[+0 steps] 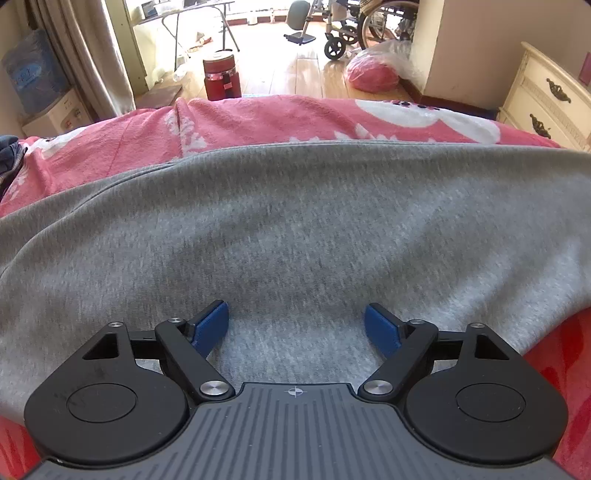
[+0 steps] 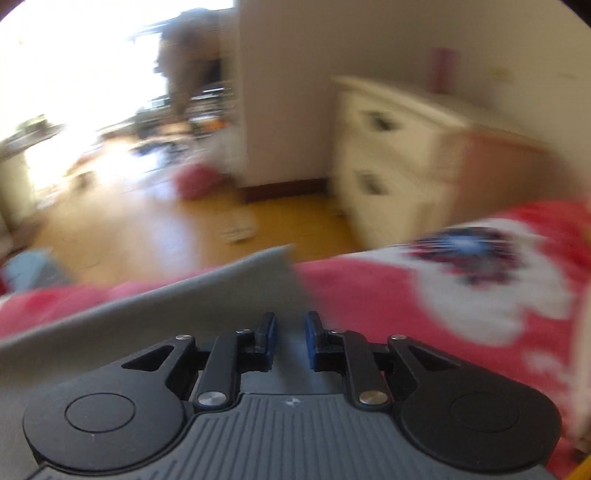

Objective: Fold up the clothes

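Observation:
A grey knit garment lies spread across a pink blanket on a bed. My left gripper is open, its blue pads wide apart, just above the near part of the garment, holding nothing. In the blurred right wrist view, my right gripper has its blue pads close together with a narrow gap. A corner of the grey garment runs between them, and the jaws seem to pinch it. The pink blanket lies to the right.
Beyond the bed is a wooden floor with a red jar, a bagged pink bundle and a wheelchair. A cream dresser stands at the right; it also shows in the right wrist view.

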